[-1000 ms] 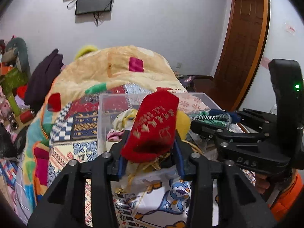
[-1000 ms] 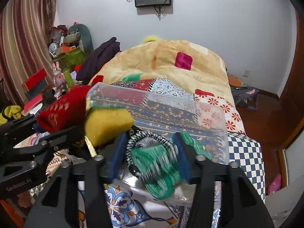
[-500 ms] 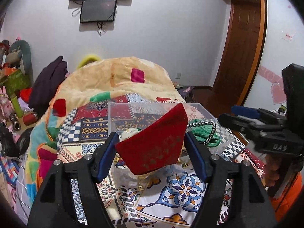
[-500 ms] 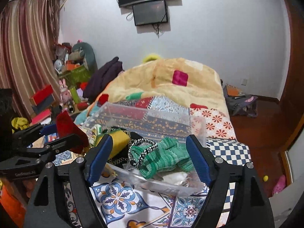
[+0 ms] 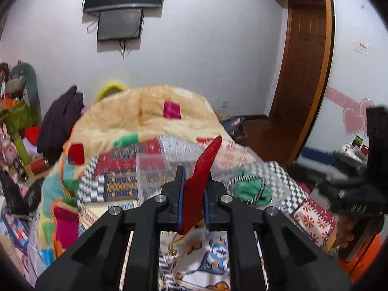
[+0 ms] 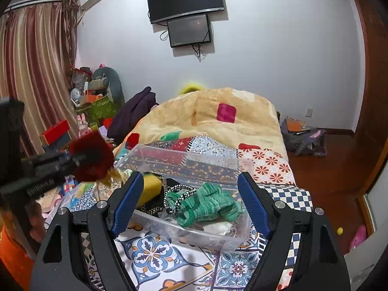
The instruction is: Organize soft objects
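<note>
Left gripper (image 5: 194, 194): held level above the near end of the patterned bedspread (image 6: 155, 254), its blue-padded fingers (image 5: 180, 194) clamped on a red pouch (image 5: 201, 181). The pouch stands edge-on between the pads, its tip rising above them; a gold cord (image 5: 175, 240) hangs beneath it. In the right wrist view the same pouch appears blurred, raised to the left of the clear plastic bin (image 6: 218, 162) and outside it.

Right gripper (image 6: 190, 203): poised in front of the bin, pointing over its near wall, fingers spread wide and holding nothing.

Clear plastic bin: resting on the bedspread. Inside it lie a green knitted item (image 6: 211, 206) against the near wall, a black-and-white cord (image 6: 179, 194) touching the knit's left side, and a yellow soft item (image 6: 150, 191) further left.

Writing: pale lettering on the left gripper's body, seen from the right wrist camera, is too blurred to read; the lettering on the right gripper's body in the left wrist view is likewise illegible.
</note>
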{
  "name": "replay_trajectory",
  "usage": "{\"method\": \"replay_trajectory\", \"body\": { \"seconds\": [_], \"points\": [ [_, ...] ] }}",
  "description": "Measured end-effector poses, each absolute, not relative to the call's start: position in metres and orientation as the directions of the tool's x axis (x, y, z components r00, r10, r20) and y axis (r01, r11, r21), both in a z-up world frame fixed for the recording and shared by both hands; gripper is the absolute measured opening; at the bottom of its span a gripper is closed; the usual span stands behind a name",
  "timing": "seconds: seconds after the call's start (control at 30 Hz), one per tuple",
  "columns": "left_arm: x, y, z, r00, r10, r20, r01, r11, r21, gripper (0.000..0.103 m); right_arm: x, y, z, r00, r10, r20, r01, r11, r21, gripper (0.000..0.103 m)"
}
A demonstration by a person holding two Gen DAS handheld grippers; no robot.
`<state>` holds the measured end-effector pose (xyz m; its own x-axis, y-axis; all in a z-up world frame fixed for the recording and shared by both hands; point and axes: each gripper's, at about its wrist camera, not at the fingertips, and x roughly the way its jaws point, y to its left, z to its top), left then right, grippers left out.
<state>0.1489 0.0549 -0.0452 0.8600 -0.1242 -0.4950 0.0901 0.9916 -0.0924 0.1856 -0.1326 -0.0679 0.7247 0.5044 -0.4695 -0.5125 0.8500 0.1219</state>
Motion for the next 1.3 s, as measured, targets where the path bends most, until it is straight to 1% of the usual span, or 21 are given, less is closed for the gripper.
{"method": "replay_trajectory", "body": {
  "seconds": [0.1, 0.2, 0.27, 0.33, 0.4, 0.43, 0.47, 0.5, 0.53, 0.63, 0.67, 0.8, 0.87, 1.03, 1.23, 1.3],
  "points": [
    [0.155, 0.048, -0.031, 0.879, -0.091, -0.467, 0.076, 0.996, -0.05, 0.012, 0.187, -0.136, -0.069, 0.725, 0.509, -0.465, -0.511, 0.849, 0.133, 0.077],
    [0.17, 0.04, -0.03, 0.889, -0.048, -0.455, 0.05, 0.999, -0.008, 0.012, 0.186, -0.139, -0.069, 0.729, 0.506, -0.46, -0.505, 0.852, 0.136, 0.078],
    [0.185, 0.037, -0.039, 0.879, -0.025, -0.477, 0.034, 0.999, 0.01, 0.012, 0.186, -0.142, -0.069, 0.73, 0.506, -0.459, -0.503, 0.853, 0.141, 0.078],
    [0.198, 0.035, -0.053, 0.856, -0.022, -0.517, 0.033, 0.999, 0.013, 0.013, 0.186, -0.144, -0.07, 0.732, 0.505, -0.457, -0.501, 0.854, 0.142, 0.078],
    [0.208, 0.034, -0.071, 0.817, -0.031, -0.576, 0.04, 0.999, 0.004, 0.019, 0.186, -0.146, -0.07, 0.732, 0.506, -0.456, -0.501, 0.854, 0.143, 0.078],
    [0.209, 0.034, -0.077, 0.806, -0.036, -0.591, 0.043, 0.999, -0.002, 0.028, 0.186, -0.147, -0.071, 0.732, 0.507, -0.455, -0.502, 0.853, 0.143, 0.078],
    [0.21, 0.035, -0.084, 0.791, -0.048, -0.61, 0.05, 0.999, -0.014, 0.04, 0.186, -0.147, -0.071, 0.733, 0.506, -0.456, -0.501, 0.854, 0.143, 0.08],
    [0.208, 0.035, -0.092, 0.774, -0.064, -0.63, 0.058, 0.998, -0.03, 0.047, 0.186, -0.147, -0.072, 0.733, 0.505, -0.456, -0.5, 0.854, 0.142, 0.08],
    [0.207, 0.036, -0.095, 0.769, -0.07, -0.635, 0.061, 0.997, -0.037, 0.058, 0.187, -0.147, -0.072, 0.733, 0.504, -0.457, -0.499, 0.855, 0.143, 0.081],
    [0.196, 0.034, -0.098, 0.772, -0.092, -0.629, 0.084, 0.996, -0.043, 0.063, 0.187, -0.147, -0.073, 0.73, 0.503, -0.463, -0.497, 0.855, 0.146, 0.081],
    [0.194, 0.034, -0.097, 0.773, -0.097, -0.628, 0.09, 0.995, -0.043, 0.067, 0.187, -0.147, -0.072, 0.729, 0.503, -0.463, -0.497, 0.855, 0.146, 0.081],
    [0.175, 0.03, -0.089, 0.782, -0.149, -0.605, 0.136, 0.988, -0.067, 0.077, 0.182, -0.149, -0.068, 0.735, 0.502, -0.455, -0.497, 0.856, 0.14, 0.081],
    [0.167, 0.028, -0.083, 0.79, -0.171, -0.589, 0.153, 0.985, -0.08, 0.083, 0.181, -0.149, -0.067, 0.739, 0.501, -0.45, -0.498, 0.856, 0.136, 0.081],
    [0.138, 0.026, -0.059, 0.839, -0.174, -0.516, 0.156, 0.985, -0.077, 0.085, 0.172, -0.153, -0.059, 0.748, 0.51, -0.425, -0.504, 0.853, 0.135, 0.081],
    [0.109, 0.038, -0.028, 0.902, -0.148, -0.406, 0.101, 0.986, -0.134, 0.087, 0.156, -0.158, -0.044, 0.765, 0.523, -0.377, -0.514, 0.848, 0.133, 0.081],
    [0.1, 0.04, -0.02, 0.919, -0.133, -0.372, 0.084, 0.986, -0.147, 0.089, 0.148, -0.159, -0.037, 0.773, 0.526, -0.355, -0.517, 0.846, 0.127, 0.083]
  ]
}}
